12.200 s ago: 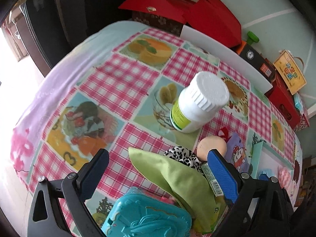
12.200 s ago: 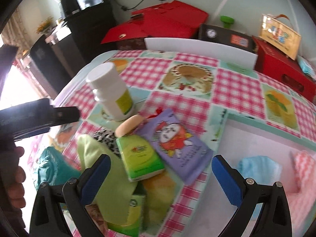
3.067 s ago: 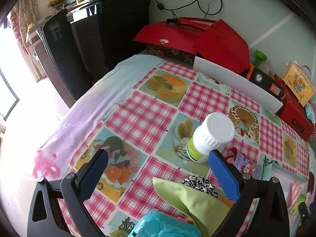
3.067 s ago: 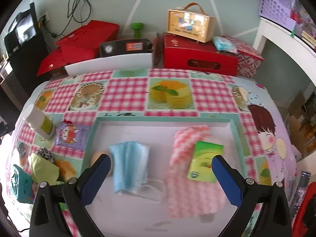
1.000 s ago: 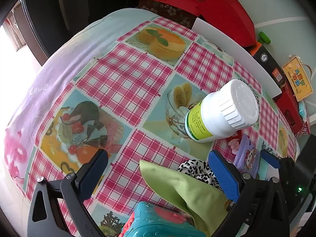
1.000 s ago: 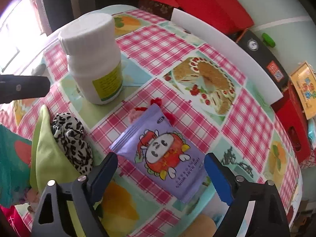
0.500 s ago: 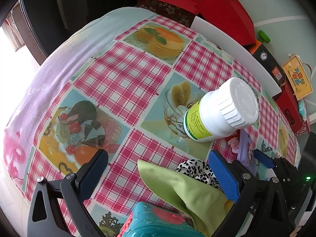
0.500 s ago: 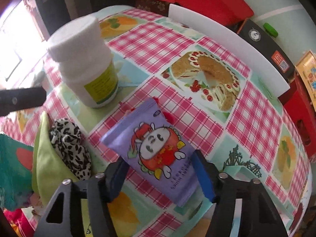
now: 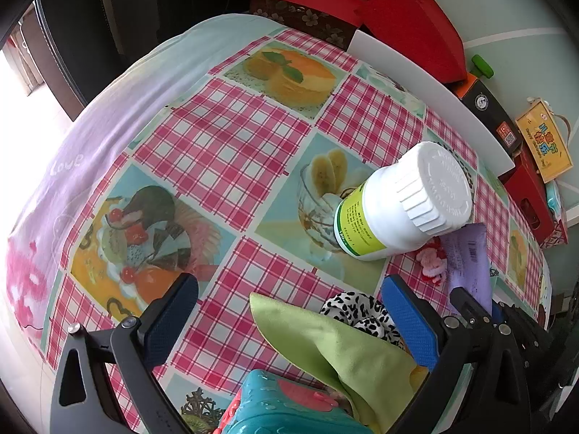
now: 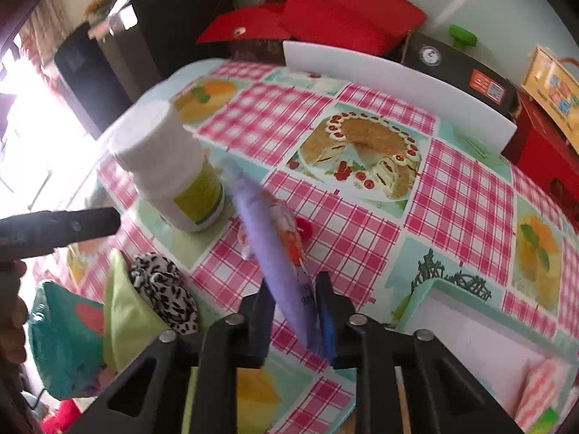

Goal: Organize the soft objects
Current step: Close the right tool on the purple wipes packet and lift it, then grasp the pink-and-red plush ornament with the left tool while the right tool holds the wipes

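Right gripper (image 10: pixel 295 311) clamped on the near end of the purple tissue pack (image 10: pixel 267 231), tilted up beside the white bottle (image 10: pixel 170 177); left gripper (image 9: pixel 286 311) wide, holding nothing; risk of slipping or toppling the bottle.

Pouch (image 10: pixel 269 238) right of bottle (image 10: pixel 170 177), scrunchie (image 10: pixel 164 289) before them on tablecloth (image 10: pixel 362 238).

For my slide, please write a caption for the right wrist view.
Right tongs pinch the purple packet beside the white bottle.
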The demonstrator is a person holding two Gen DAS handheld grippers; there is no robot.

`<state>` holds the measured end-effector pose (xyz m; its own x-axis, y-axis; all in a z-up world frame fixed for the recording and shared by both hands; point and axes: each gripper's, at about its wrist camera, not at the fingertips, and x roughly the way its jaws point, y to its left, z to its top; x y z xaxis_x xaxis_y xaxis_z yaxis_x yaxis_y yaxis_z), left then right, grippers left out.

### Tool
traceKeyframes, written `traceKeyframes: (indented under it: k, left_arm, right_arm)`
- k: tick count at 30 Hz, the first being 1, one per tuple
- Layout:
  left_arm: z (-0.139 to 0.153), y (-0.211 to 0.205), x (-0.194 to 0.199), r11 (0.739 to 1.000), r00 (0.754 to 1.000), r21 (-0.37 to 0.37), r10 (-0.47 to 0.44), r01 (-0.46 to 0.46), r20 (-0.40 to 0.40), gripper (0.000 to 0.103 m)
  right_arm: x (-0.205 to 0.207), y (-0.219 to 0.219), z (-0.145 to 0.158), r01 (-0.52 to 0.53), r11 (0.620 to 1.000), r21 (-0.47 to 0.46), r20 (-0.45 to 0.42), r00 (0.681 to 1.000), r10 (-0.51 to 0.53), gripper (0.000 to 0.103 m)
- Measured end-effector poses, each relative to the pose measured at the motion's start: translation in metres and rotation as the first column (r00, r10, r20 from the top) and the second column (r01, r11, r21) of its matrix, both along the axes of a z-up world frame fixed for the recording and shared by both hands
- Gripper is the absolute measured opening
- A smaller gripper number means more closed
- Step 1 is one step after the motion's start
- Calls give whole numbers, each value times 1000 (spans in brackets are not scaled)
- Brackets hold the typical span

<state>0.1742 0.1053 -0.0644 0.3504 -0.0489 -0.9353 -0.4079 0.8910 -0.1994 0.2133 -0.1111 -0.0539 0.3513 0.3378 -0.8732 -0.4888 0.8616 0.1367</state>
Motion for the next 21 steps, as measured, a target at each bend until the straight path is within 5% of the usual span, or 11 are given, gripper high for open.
traceKeyframes:
  k: [21]
  left_arm:
    - [13, -23, 7, 998, 996, 13, -64, 64, 56, 101]
  right_arm:
    - [-42, -44, 41, 137, 980, 145, 78, 986, -149, 13]
